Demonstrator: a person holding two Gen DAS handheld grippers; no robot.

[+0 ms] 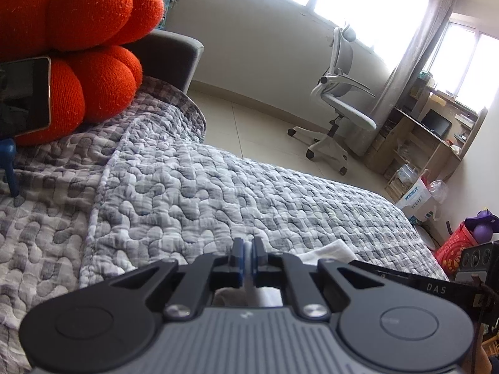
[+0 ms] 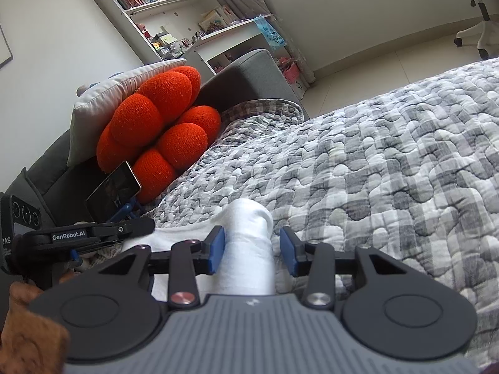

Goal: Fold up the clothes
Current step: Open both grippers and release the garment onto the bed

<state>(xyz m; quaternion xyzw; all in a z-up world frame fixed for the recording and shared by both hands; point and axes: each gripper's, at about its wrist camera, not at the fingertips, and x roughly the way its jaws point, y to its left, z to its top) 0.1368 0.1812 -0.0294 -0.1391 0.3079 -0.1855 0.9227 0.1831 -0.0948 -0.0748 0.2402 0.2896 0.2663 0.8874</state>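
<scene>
Left claw (image 1: 248, 251) clamped, right claw (image 2: 252, 249) parted

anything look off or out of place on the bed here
Mostly tidy. One oddity: a phone is propped on a small blue stand against the orange knot cushion, on the quilt where the white garment is being folded. The garment's end is bunched into a roll rather than lying flat.

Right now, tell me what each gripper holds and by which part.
Left gripper is shut on a thin edge of the white garment. Right gripper holds nothing: its pads stand apart around the garment's rolled fold.
</scene>
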